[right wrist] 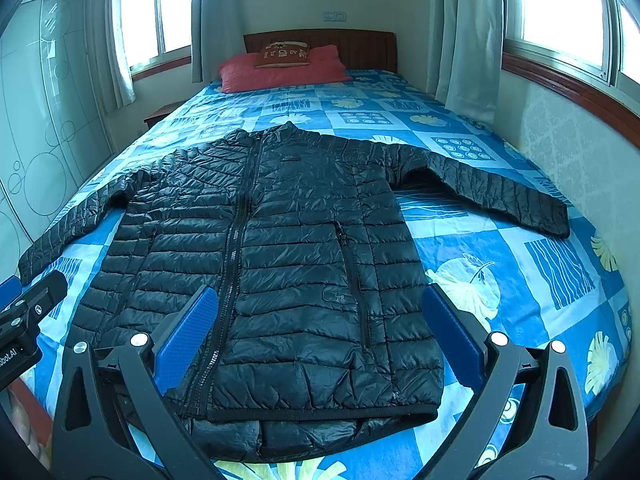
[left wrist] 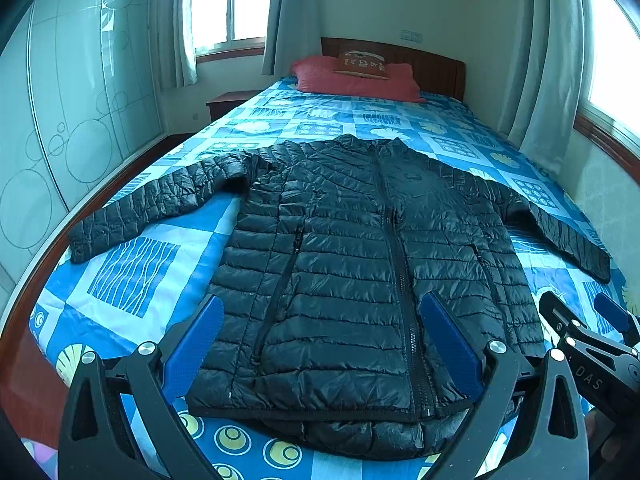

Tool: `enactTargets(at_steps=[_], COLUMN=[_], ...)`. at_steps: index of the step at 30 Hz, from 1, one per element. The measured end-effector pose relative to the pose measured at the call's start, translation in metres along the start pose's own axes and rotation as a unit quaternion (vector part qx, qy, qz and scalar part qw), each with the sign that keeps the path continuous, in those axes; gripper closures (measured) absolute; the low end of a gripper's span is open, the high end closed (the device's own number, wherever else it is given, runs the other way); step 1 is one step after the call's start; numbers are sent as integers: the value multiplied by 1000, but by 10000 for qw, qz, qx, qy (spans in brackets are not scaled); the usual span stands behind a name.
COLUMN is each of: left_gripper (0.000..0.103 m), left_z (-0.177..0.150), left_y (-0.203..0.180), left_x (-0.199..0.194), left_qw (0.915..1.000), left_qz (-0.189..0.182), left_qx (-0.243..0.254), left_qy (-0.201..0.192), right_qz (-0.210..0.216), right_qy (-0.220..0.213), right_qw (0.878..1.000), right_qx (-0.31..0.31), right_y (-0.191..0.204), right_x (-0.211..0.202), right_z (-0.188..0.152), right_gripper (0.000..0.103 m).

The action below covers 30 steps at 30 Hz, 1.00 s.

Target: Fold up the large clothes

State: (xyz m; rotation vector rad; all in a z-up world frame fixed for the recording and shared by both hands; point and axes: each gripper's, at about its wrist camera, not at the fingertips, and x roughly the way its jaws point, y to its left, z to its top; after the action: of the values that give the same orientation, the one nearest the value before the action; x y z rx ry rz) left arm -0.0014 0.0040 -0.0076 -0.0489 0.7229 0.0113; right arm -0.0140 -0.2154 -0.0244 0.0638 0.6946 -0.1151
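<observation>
A black quilted puffer jacket [left wrist: 344, 264] [right wrist: 280, 248] lies flat and zipped on the bed, front up, collar toward the pillows, both sleeves spread out to the sides. My left gripper [left wrist: 320, 312] hovers open above the jacket's hem, left of the zip, its blue pads wide apart with nothing between them. My right gripper [right wrist: 320, 304] also stands open above the hem, over the right half of the jacket. In the left wrist view the right gripper [left wrist: 580, 312] shows at the far right. In the right wrist view part of the left gripper [right wrist: 32, 296] shows at the far left.
The bed [left wrist: 132, 272] carries a blue patterned cover. A red pillow [left wrist: 356, 80] and a brown cushion [left wrist: 362, 65] rest by the wooden headboard. A wardrobe [left wrist: 72, 100] stands left, a nightstand [left wrist: 228, 102] beside it, and the wall and curtains [right wrist: 464, 40] on the right.
</observation>
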Motion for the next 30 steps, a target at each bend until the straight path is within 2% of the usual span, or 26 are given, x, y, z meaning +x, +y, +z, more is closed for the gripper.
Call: enactTargets(at_steps=[30], left_gripper=[5], left_z=[-2], left_y=[0], left_x=[3], left_qw=[10000], left_qz=[3], left_qx=[-18], left_qy=[40], right_qz=[8], right_qy=[42], right_qw=[10000], right_qx=[-3], right_y=[5], right_x=[4], right_z=[-4], right_gripper=[2])
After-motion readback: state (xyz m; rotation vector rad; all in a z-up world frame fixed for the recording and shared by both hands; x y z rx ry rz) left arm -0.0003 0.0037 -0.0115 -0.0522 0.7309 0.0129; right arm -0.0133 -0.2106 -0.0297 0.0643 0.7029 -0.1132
